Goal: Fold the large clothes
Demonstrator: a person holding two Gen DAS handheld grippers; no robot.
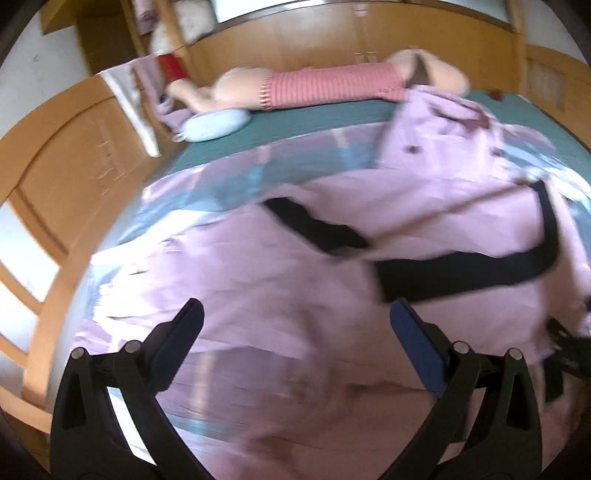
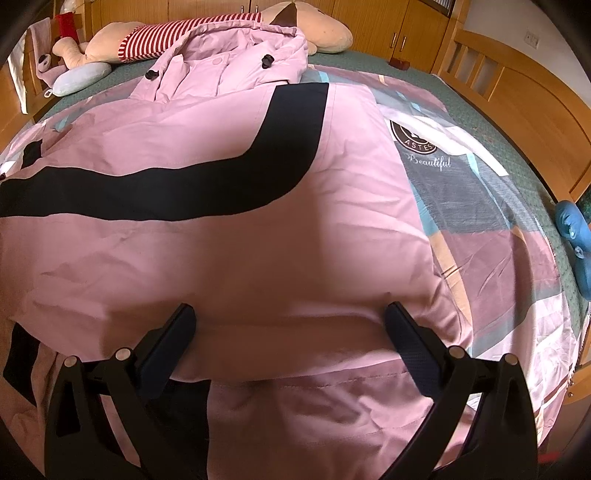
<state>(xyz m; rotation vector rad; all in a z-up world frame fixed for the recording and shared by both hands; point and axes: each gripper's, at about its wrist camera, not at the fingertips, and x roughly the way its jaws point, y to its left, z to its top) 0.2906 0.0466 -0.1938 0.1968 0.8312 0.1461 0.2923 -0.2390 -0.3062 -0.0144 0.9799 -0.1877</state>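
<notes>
A large pink coat (image 2: 229,243) lies spread on a bed, over a patchwork bedspread (image 2: 491,236) of pink, grey and blue blocks. A broad black stripe (image 2: 207,184) curves across its top side, from the far end round toward the left of the right tongs (image 2: 290,314). The cloth is smooth and slightly puffy with shallow creases; the hood (image 2: 255,48) with dark toggles lies at the far end, ahead of the tongs. Its near edge is doubled over, with a stitched hem showing just below the right tongs.

The right tongs stand wide apart, both tips resting at the folded near edge of the coat, nothing pinched between them.

The left tongs (image 1: 295,314) are also spread wide, hovering over the pink cloth (image 1: 258,280); that view is blurred, so whether the tips touch it cannot be told. The black stripe (image 1: 461,273) runs just ahead and right of them.

Beyond the coat, a striped stuffed toy (image 2: 192,33) lies across the far side of the bed.
</notes>
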